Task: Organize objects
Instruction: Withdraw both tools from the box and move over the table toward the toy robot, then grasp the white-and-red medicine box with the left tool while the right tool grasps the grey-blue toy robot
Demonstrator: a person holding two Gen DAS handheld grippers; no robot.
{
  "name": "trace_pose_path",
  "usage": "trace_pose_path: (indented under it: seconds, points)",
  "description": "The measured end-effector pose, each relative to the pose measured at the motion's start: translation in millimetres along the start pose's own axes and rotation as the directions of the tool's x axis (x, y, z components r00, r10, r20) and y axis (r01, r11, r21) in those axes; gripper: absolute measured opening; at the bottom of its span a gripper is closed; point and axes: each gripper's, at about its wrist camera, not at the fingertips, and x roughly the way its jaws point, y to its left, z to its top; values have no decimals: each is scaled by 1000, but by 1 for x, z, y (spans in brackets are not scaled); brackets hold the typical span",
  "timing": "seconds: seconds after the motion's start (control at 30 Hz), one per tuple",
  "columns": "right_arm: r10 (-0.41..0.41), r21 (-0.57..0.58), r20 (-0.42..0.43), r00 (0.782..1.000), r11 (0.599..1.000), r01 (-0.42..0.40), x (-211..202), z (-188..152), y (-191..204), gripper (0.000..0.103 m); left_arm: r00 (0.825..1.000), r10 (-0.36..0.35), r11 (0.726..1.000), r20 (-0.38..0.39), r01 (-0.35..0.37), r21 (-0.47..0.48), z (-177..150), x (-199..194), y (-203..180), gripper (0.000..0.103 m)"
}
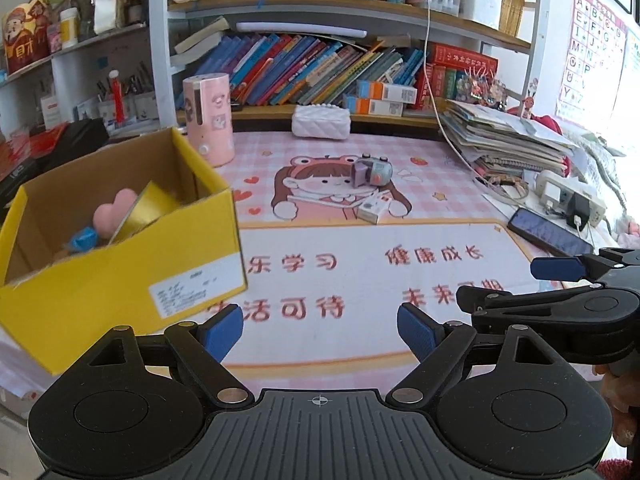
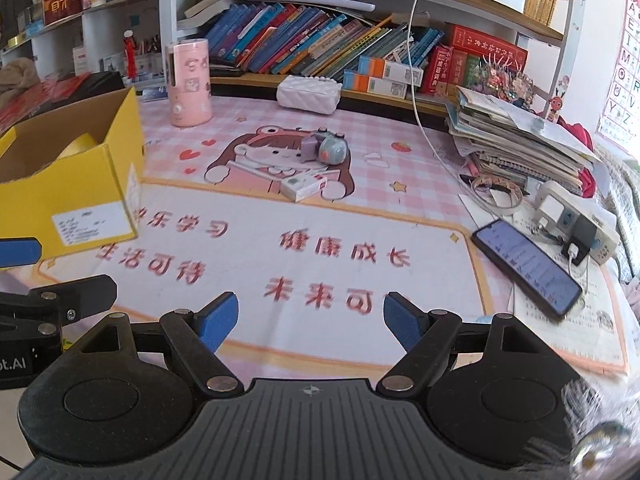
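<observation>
- Left gripper point(image 1: 320, 334): nearest the lens, blue-padded fingers point(image 1: 222, 334) standing well apart, nothing between them, held over the printed lower half of the desk mat point(image 1: 360, 360).
- Right gripper point(image 2: 310, 322): fingers likewise wide apart and empty, above the same part of the mat. In the left wrist view it shows at the right edge point(image 1: 560, 280), beside the left gripper.
- Yellow cardboard box point(image 1: 120, 272): open-topped, at the left edge of the mat, white label on its near face. Inside lie a pink heart-shaped item point(image 1: 114, 210), a gold roll point(image 1: 148, 208) and a blue-wrapped piece point(image 1: 82, 239).
- Small grey-and-purple toy camera point(image 1: 370, 172): on the mat's cartoon girl print, toward the far middle of the desk, well apart from both grippers.
- Small white carton point(image 1: 374, 206): lying flat just nearer than the toy camera, close to it; contact between them cannot be judged.
- Pink cylindrical container point(image 1: 210, 118): upright at the far left of the mat, behind the box.
- White quilted pouch point(image 1: 320, 122): at the far edge of the mat, against the bookshelf base.
- Black phone point(image 2: 528, 266): screen lit, lying near the right edge of the desk, next to a white power strip point(image 2: 576, 220) with plugs in it.
- Stack of books and papers point(image 2: 516, 136): at the far right corner of the desk.
</observation>
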Motion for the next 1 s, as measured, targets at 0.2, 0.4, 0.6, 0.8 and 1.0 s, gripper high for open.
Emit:
trace_pose_path:
  seconds: [0.2,0.4,0.6,0.8,1.0]
  points:
    - [23,-20,7,1000,1000,-23,24,25,-11,79,1000,11,1000,15,-11,-18,19,21,-4,90]
    - [42,-38,7,999,998,-42,49,47,-24,79,1000,20,999,8,-20,-41,37,48,-13,91]
    - [60,-53,14,998,997,-59,69,66,-40,79,1000,29,998,-3,-29,-57,51,70,-24,91]
    - [82,-55,9,997,995,-81,90,79,-56,79,998,52,996,-33,-54,-76,60,90,-30,91]
    - [99,-48,10,995,994,-98,108,90,-70,79,996,68,993,-59,-74,-94,66,107,-35,91]
